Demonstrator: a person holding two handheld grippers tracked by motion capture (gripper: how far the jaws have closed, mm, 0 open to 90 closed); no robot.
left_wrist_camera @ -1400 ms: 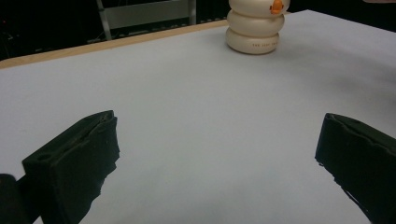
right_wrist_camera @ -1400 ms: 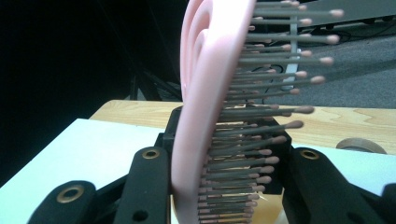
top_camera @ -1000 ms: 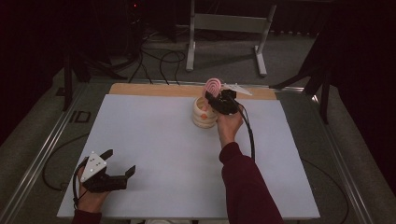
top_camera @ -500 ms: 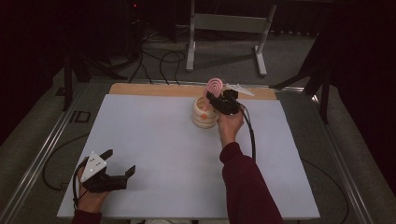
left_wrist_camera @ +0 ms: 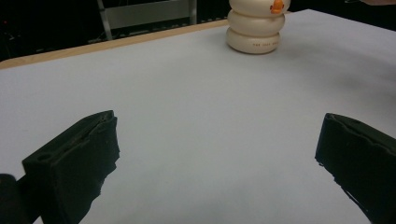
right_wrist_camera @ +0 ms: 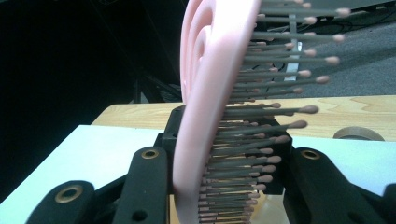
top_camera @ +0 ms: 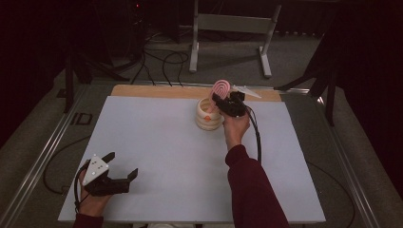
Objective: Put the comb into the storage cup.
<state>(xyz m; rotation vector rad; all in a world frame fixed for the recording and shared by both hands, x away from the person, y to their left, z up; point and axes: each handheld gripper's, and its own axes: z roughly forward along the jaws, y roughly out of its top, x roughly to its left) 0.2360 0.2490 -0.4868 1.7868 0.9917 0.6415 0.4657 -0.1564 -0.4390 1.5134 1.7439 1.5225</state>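
Sleeves enter from the near edge of the white table [top_camera: 157, 142]. At the near left corner the left gripper [top_camera: 124, 167] rests low over the tabletop, jaws spread wide with nothing between them; its own view shows bare table between the two black jaws and, farther off, the cup [left_wrist_camera: 255, 25]. Farther back, right of centre, the right gripper [top_camera: 219, 101] is clamped on a pink hairbrush [top_camera: 220, 89], which stands upright above the cream ribbed cup [top_camera: 208, 116], its lower end hidden by the gripper. In the right gripper view the brush [right_wrist_camera: 210, 93] rises edge-on between the closed jaws, bristles pointing right. Beyond lie the table's wooden edge [top_camera: 157, 90] and floor cables [top_camera: 164, 59].
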